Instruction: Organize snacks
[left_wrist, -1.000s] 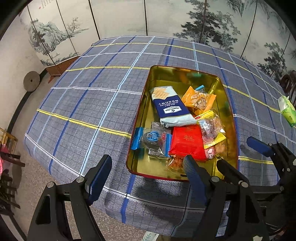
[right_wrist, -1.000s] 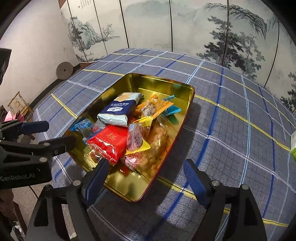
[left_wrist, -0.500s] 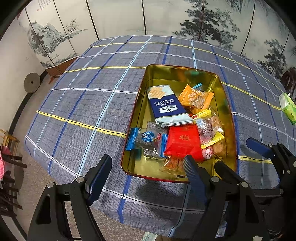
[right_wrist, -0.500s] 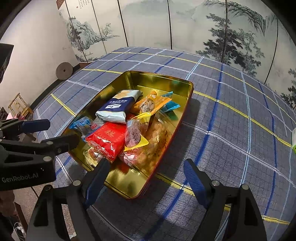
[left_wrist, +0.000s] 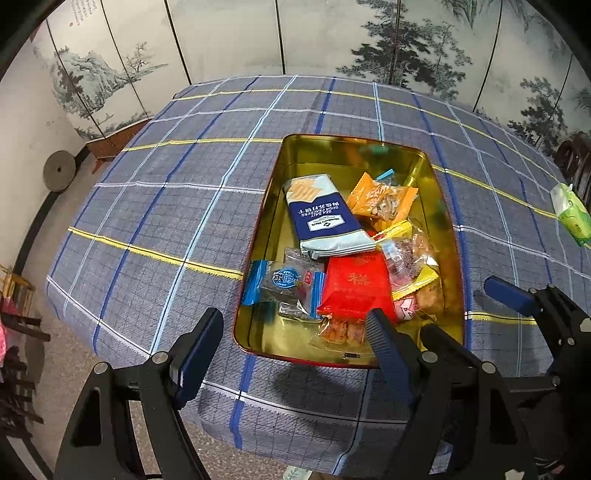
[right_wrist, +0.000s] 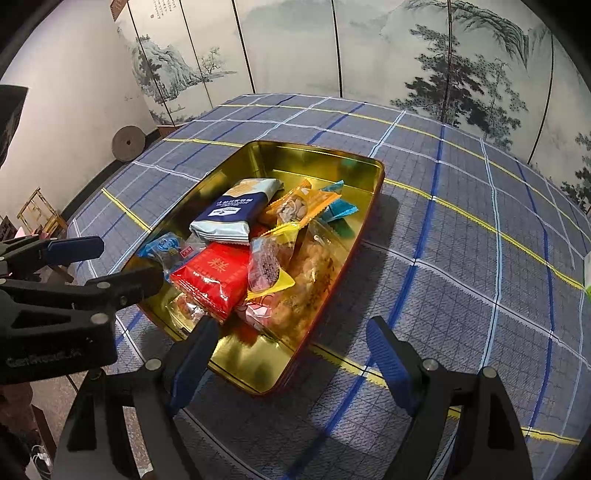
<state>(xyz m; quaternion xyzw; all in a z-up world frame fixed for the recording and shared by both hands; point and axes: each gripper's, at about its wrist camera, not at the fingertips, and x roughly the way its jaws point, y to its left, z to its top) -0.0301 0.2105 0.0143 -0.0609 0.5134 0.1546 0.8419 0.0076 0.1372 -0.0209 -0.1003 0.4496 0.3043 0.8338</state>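
A gold tin tray (left_wrist: 271, 206) (right_wrist: 240, 173) sits on the plaid tablecloth and holds several snacks: a blue-and-white cracker pack (left_wrist: 323, 218) (right_wrist: 236, 212), a red packet (left_wrist: 354, 284) (right_wrist: 214, 273), an orange packet (left_wrist: 384, 199) (right_wrist: 299, 205) and a blue-edged wrapped cake (left_wrist: 284, 284) (right_wrist: 166, 247). My left gripper (left_wrist: 291, 350) is open and empty above the tray's near edge. My right gripper (right_wrist: 288, 358) is open and empty above the tray's near right corner. A green-white packet (left_wrist: 570, 214) lies alone on the cloth far right.
The table (left_wrist: 166, 206) is round and its near edge drops to the floor. A painted folding screen (left_wrist: 258, 37) stands behind. A round stone disc (left_wrist: 59, 171) leans on the left wall. Dark wooden furniture (left_wrist: 572, 158) is at far right.
Both grippers have drawn back and up a little from the tray, so the tray sits slightly farther away. Both stay open. The snacks have not moved.
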